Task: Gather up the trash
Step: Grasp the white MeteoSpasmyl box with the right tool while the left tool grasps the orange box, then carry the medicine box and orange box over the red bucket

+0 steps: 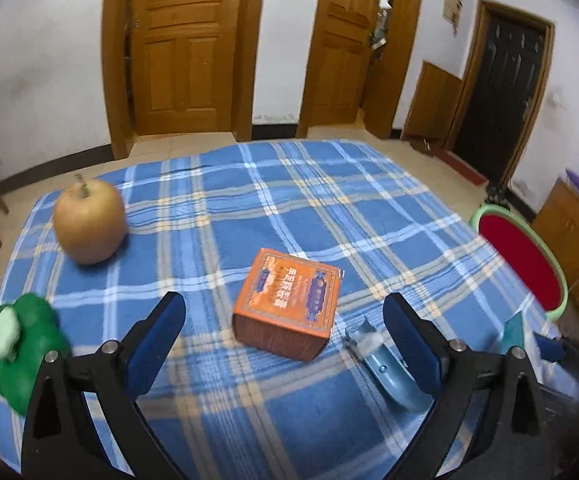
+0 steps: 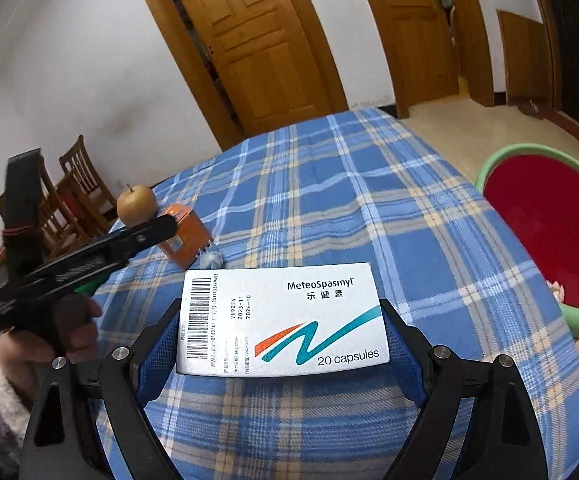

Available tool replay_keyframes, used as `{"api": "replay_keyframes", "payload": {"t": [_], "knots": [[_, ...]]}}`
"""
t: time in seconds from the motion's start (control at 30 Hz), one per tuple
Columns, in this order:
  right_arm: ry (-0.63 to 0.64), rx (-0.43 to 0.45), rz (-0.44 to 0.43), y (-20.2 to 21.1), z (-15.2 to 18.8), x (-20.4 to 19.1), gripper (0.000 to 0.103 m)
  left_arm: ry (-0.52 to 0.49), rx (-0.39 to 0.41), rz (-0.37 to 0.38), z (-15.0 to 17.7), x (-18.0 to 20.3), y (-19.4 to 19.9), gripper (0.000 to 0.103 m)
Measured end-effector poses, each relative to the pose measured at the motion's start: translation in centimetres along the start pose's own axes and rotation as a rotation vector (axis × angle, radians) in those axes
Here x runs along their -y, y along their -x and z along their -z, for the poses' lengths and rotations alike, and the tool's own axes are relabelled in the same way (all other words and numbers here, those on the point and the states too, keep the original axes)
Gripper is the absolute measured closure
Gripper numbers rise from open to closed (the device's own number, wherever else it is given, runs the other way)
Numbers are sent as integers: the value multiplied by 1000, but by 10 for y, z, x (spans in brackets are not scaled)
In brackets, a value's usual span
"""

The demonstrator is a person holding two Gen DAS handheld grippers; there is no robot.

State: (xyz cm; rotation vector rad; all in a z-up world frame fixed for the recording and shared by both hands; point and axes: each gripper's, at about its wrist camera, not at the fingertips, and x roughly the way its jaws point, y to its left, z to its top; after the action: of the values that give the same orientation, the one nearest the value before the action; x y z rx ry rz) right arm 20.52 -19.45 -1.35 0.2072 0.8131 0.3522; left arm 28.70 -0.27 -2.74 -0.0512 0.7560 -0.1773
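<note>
My right gripper (image 2: 281, 308) is shut on a white medicine box (image 2: 285, 320), with its blue pads pressing the two short ends. An orange carton (image 1: 289, 304) lies on the blue plaid tablecloth (image 1: 329, 200). My left gripper (image 1: 283, 300) is open, one finger on each side of the carton's near end and clear of it. A small blue scrap (image 1: 385, 368) lies beside the right finger. To the right, past the table's edge, stands a red basin with a green rim (image 2: 489, 168). The same rim (image 1: 489, 210) shows in the left wrist view.
A brown apple (image 1: 89, 220) sits at the table's far left, and a green toy (image 1: 21, 344) lies near the left edge. A hand (image 2: 77, 336) in a fluffy sleeve holds the left gripper's handle. Wooden chairs (image 2: 77, 184) stand left of the table, with wooden doors behind.
</note>
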Motion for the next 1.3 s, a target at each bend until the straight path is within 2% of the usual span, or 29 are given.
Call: {"api": "replay_keyframes", "payload": {"t": [0.13,0.2,0.27,0.3,0.37,0.43,0.5,0.6,0.7,0.77,0.87,0.97,1.13,1.23,1.3], "knots": [[46,-1,-8,1,1,-10,13,46,-64,14,-3,-10,-16,6],[79,5,-6,2,2,-17,13,69,-89,12,-2,-14,-20,11],[107,19,-3,5,4,-22,13,96,-114,1,0,-19,-23,36],[116,28,-1,7,4,-23,13,103,-125,1,1,-20,-25,45],[123,38,-3,7,5,-23,12,104,-113,-14,2,-21,-22,50],[124,43,-3,8,5,-23,12,91,-63,13,2,-19,-12,50],[125,43,-9,8,5,-23,13,33,-62,-65,4,-11,-8,50],[141,62,-19,11,5,-26,13,-51,-82,-36,10,5,-1,49],[180,106,-9,18,8,-34,13,-89,-25,-96,10,15,23,48],[178,165,22,28,8,-36,13,-81,-9,-109,10,18,41,48],[210,215,26,44,6,-45,13,-33,-37,-68,12,16,62,48],[219,248,85,57,4,-49,13,-46,1,-59,16,23,84,48],[166,271,109,74,3,-39,13,-26,31,-23,27,36,113,49],[99,280,80,86,5,-26,13,-50,61,-25,33,50,129,49],[93,292,95,93,6,-22,13,-70,69,-21,34,60,133,49]]}}
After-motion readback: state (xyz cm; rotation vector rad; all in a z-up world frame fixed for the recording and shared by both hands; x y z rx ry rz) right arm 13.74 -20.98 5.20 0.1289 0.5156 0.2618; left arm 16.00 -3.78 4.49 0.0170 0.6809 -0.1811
